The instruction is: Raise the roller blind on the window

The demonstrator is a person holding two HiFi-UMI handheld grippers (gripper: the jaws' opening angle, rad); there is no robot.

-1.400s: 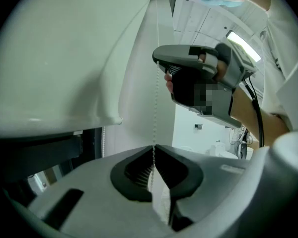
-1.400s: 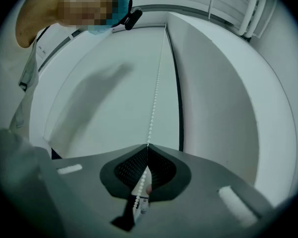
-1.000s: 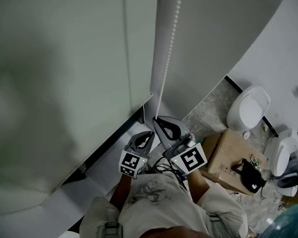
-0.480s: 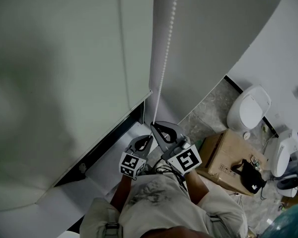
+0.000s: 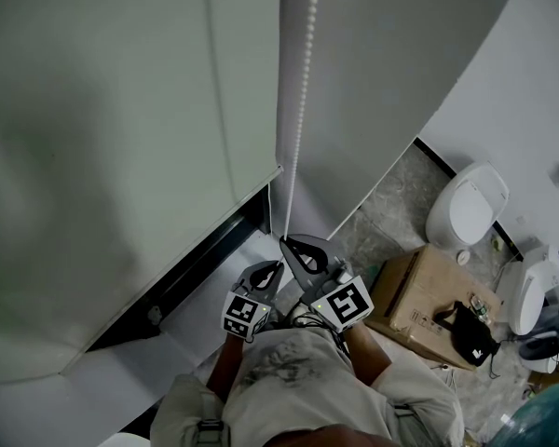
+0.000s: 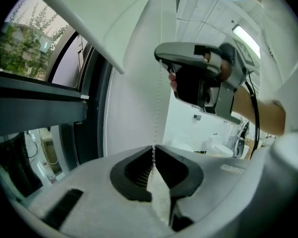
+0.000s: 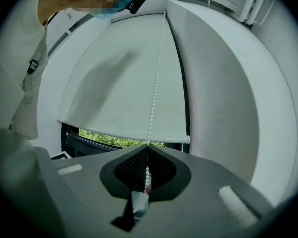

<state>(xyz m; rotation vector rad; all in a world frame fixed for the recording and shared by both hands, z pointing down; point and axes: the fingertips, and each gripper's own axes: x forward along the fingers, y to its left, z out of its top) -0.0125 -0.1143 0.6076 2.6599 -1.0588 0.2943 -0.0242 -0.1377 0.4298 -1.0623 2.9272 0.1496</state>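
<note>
White bead chain (image 7: 155, 83) in left gripper (image 6: 153, 148), jaws just easing; right gripper (image 7: 148, 145) clamped

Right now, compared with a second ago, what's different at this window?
Both the left gripper and right gripper, shut on the bead chain, pulled it downward; the left's jaws eased slightly wider, chain between them. The blind rose a little, widening the dark gap. Neither let go.
</note>
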